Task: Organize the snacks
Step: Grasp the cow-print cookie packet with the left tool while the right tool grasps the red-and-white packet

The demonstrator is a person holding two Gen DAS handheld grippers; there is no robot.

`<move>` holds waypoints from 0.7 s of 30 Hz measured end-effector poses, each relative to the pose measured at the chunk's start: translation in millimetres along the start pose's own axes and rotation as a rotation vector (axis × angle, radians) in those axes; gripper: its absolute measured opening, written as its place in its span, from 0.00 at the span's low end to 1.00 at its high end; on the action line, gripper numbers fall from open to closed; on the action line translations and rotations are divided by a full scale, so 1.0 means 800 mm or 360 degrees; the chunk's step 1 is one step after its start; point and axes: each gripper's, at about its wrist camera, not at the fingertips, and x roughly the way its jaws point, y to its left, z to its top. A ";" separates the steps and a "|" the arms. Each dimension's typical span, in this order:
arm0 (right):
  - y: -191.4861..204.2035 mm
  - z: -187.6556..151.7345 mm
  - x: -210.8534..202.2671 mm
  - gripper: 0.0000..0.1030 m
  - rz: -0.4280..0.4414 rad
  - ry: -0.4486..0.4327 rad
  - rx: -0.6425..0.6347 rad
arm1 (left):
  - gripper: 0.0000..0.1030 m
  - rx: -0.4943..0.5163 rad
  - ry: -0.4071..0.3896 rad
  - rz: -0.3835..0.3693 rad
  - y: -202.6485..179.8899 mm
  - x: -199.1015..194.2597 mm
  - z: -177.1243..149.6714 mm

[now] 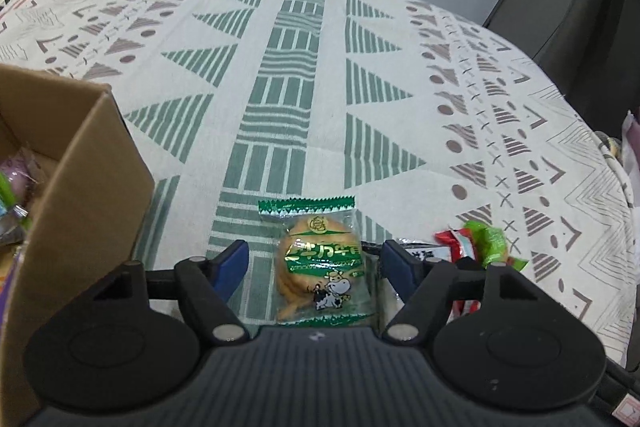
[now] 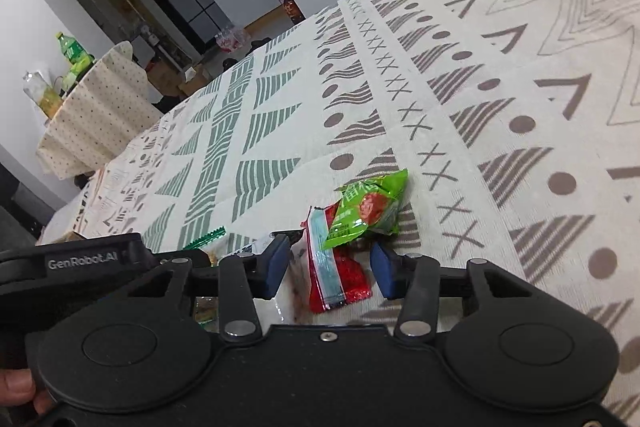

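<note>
A green cracker packet (image 1: pixel 323 263) with a cow cartoon lies flat on the patterned tablecloth (image 1: pixel 304 75), between the blue fingers of my left gripper (image 1: pixel 314 259), which stands open around it without pressing it. In the right wrist view, a red packet (image 2: pixel 336 263) lies between the open fingers of my right gripper (image 2: pixel 330 263), and a bright green packet (image 2: pixel 370 207) rests on its far end. The same red packet (image 1: pixel 454 247) and green packet (image 1: pixel 490 241) show at the right in the left wrist view.
A brown cardboard box (image 1: pixel 84 187) with several snacks inside stands at the left of the table. The other gripper's black body (image 2: pixel 80 263) sits to the left in the right wrist view. Dark chairs (image 1: pixel 580 7) stand beyond the table's right edge.
</note>
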 end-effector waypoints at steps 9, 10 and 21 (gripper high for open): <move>0.000 0.001 0.003 0.28 -0.0077 0.0006 -0.0054 | 0.70 0.0085 0.0052 0.0082 -0.003 0.019 -0.010; 0.001 0.000 0.003 0.28 -0.0084 0.0012 -0.0072 | 0.66 0.0104 0.0052 0.0094 -0.005 0.018 -0.012; 0.012 -0.010 -0.023 0.23 -0.0058 0.0045 -0.0040 | 0.46 0.0121 0.0013 0.0092 0.002 -0.023 -0.017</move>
